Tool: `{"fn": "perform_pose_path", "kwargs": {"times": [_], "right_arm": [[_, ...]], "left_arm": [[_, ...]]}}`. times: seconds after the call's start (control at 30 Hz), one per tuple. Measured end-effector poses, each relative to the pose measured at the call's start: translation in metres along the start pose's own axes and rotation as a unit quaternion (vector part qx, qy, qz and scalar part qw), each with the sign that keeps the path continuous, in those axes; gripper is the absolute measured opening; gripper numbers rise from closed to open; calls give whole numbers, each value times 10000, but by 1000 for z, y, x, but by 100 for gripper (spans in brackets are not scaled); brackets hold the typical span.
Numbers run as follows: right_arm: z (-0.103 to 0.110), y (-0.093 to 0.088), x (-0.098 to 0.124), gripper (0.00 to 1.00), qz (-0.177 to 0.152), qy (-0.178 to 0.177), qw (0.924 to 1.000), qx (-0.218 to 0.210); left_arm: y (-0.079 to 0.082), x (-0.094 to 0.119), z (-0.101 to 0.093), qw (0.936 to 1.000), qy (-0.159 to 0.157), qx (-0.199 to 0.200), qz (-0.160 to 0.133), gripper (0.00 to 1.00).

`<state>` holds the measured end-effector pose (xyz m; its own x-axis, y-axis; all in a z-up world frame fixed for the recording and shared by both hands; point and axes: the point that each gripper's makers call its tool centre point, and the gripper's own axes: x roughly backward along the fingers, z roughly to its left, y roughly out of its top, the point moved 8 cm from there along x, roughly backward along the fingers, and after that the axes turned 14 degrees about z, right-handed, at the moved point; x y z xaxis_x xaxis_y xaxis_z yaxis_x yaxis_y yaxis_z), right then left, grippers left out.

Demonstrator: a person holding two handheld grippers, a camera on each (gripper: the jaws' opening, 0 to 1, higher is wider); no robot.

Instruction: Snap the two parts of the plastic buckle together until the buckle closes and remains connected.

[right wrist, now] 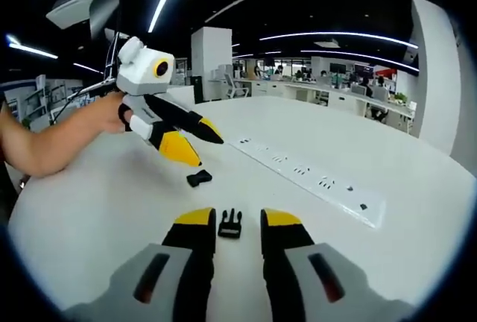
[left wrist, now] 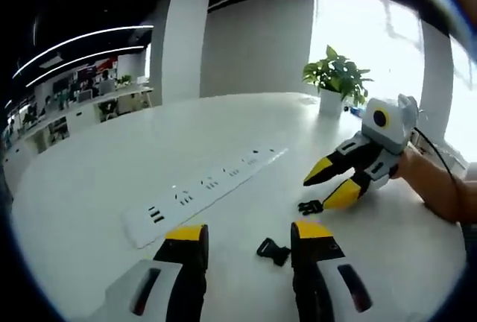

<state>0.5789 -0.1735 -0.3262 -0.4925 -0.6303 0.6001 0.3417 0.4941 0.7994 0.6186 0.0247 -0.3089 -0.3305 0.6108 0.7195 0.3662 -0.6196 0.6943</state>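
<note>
Two black buckle halves lie apart on the white table (left wrist: pixel 112 158). The socket half (left wrist: pixel 273 250) rests between the tips of my open left gripper (left wrist: pixel 250 232), untouched. The pronged half (left wrist: pixel 310 206) lies just under the yellow tips of my open right gripper (left wrist: pixel 317 194), which a hand holds at the right. In the right gripper view, the pronged half (right wrist: pixel 229 223) sits between the open right gripper (right wrist: pixel 238 221) jaws. The socket half (right wrist: pixel 199 179) lies farther off, below the left gripper (right wrist: pixel 209 152), which stands open.
A long white power strip (left wrist: pixel 205 188) lies across the table (right wrist: pixel 387 262), also seen as the power strip (right wrist: pixel 313 173) to the right. A potted plant (left wrist: pixel 337 76) stands at the far edge. Office desks fill the background.
</note>
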Motion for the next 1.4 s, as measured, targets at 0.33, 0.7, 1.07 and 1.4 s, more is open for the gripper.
{"fn": "perform_pose_path", "kwargs": {"times": [0.33,0.7,1.07,1.4], "right_arm": [[-3,-2,1,21,-18,17,10000,-64],[-3,-3,1,19,4,82,10000,-29],[-1,-6,-1,19,80,135,9999,1],[-1,-6,0,18,34,129,9999,24]], "left_arm": [[4,2,5,9977,220,-499,414,49],[10,7,14,9855,99,-1516,753,49],[14,3,15,9524,-59,-2760,1292,49],[31,3,-2,9067,-350,-4004,1281,43]]}}
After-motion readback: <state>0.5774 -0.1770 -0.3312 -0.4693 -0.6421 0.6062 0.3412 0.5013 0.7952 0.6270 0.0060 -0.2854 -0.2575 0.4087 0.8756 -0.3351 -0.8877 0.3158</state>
